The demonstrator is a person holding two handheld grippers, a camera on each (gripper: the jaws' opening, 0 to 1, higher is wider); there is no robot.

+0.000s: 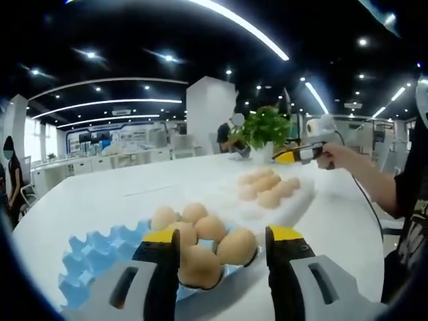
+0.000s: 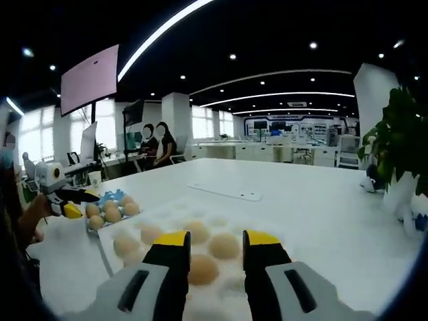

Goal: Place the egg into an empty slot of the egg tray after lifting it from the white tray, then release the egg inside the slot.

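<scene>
While the left gripper (image 1: 222,249) hangs low in the frame over the blue egg tray (image 1: 93,257), its jaws stand apart with nothing gripped; brown eggs (image 1: 194,234) fill the tray's near slots. At lower centre of the right gripper view, the right gripper (image 2: 215,249) is spread above the white tray (image 2: 160,217), an egg (image 2: 202,269) between its jaws, apparently not clamped.
</scene>
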